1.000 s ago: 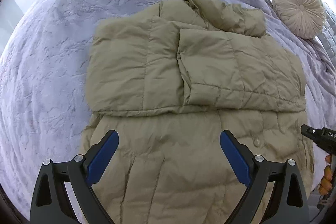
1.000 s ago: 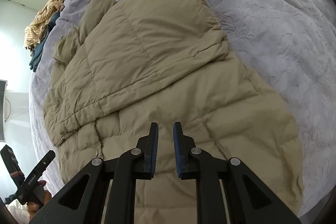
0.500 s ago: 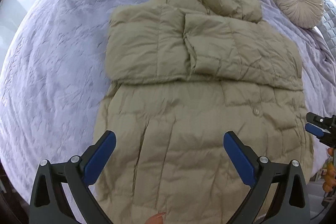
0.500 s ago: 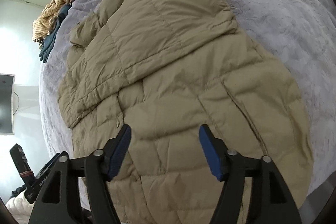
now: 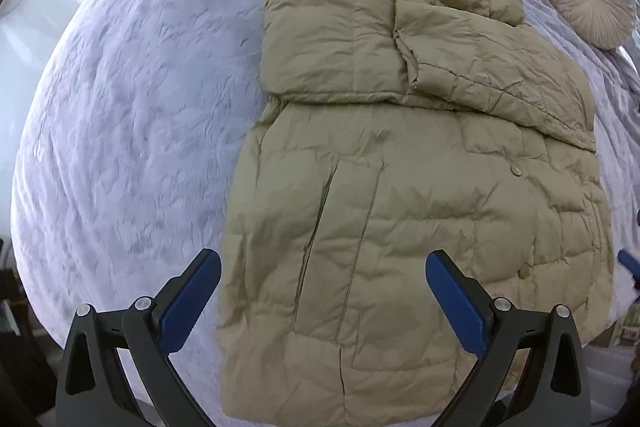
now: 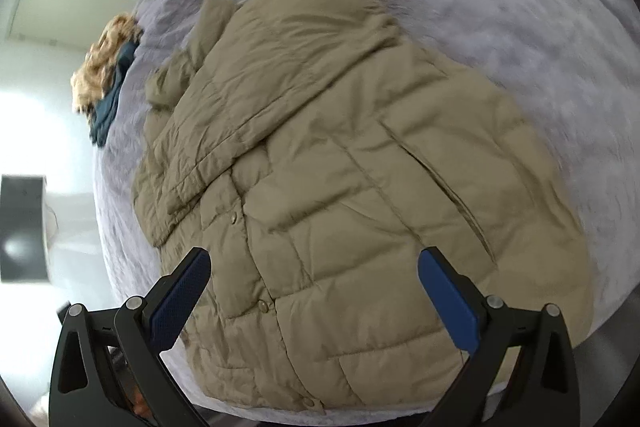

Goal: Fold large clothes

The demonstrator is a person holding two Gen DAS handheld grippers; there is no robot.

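Observation:
A large khaki quilted jacket (image 5: 400, 187) lies flat on the lilac bedspread (image 5: 140, 127), both sleeves folded across its chest and its hem toward me. My left gripper (image 5: 322, 291) hovers open above the hem's left part, with nothing between its blue pads. In the right wrist view the same jacket (image 6: 340, 187) fills the middle. My right gripper (image 6: 314, 291) hangs above the hem near the snap buttons. Its jaws are opening wide and nothing is between them. A blue tip of the right gripper (image 5: 629, 261) shows at the far right edge of the left wrist view.
A round pleated cream cushion (image 5: 588, 3) lies at the bed's far right. Folded teal and tan clothes (image 6: 106, 79) are piled at the far corner of the bed. The bed's near edge runs just under both grippers, with the floor beyond.
My right gripper went from shut to wide open. Both grippers drew back and up from the jacket, so more of its hem shows; in the left wrist view the jacket shifted right.

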